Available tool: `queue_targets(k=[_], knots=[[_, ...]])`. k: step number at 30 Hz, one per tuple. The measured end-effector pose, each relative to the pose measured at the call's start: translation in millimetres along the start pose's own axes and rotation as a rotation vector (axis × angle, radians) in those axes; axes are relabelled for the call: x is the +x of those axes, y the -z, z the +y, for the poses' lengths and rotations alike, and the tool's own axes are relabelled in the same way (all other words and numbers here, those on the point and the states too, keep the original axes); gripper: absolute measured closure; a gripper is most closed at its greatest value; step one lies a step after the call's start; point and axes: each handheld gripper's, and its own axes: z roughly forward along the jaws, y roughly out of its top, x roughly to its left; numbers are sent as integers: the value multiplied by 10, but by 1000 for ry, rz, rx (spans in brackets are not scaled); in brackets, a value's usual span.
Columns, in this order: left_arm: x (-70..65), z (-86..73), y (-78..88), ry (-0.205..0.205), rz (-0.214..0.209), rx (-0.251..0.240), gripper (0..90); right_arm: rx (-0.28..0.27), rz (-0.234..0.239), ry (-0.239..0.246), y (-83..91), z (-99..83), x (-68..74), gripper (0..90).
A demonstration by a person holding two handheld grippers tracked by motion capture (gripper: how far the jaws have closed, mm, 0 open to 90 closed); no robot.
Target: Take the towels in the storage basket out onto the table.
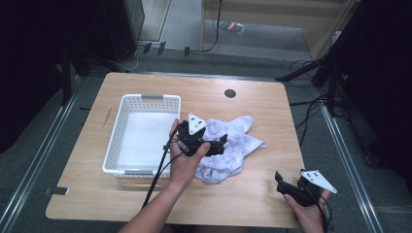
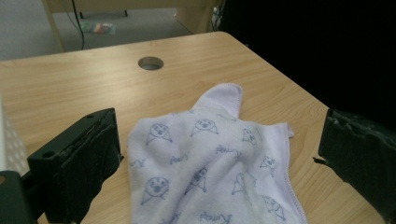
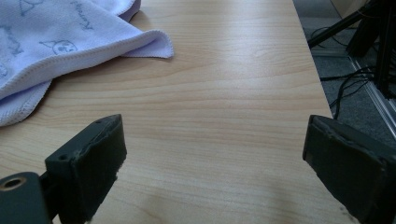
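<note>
Cloth [image 1: 228,143] lies crumpled on the table [image 1: 145,194], just right of the basket [image 1: 115,141], not touching it as far as you can tell from the high view. White, printed with small blue faces, stitched hem along the edge.

Your left gripper [image 1: 206,144] hangs over the cloth's left part. Its jaws stand wide apart in the left gripper view, with the cloth [image 2: 210,172] below and between them and no pad pressing on it. Nothing held.

Your right gripper [image 1: 286,187] sits near the table's front right corner, well apart from the cloth. Jaws wide there too, bare wood between them in the right gripper view, with a cloth corner [image 3: 149,44] farther off.

Handling, by judgement: light, soft and limp. It will sag and drape from any single pinch point and may drag a trailing edge across the table. Not fragile, not slippery; the nap should grip the pads well. Take it at a raised fold or bunched ridge near the middle so both pads bite several layers, not at a flat single hem lying tight on the wood. A corner grip gives the longest dangle.

Basket: white plastic, perforated walls, a grey handle at each end. Inside looks empty, only the pale floor showing.
</note>
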Motion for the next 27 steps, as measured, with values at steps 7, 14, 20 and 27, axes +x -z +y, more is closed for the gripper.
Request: queue_targets(k=[7, 14, 20, 27], knots=[[171, 68, 218, -5, 37, -27, 0, 0, -2, 2, 0, 0, -1, 58], [416, 85, 436, 8, 71, -56, 0, 4, -3, 0, 1, 0, 3, 58], [573, 79, 573, 15, 102, -72, 0, 3, -3, 2, -1, 1, 2, 58], [808, 33, 745, 34, 148, -86, 0, 4, -4, 0, -1, 0, 2, 58]])
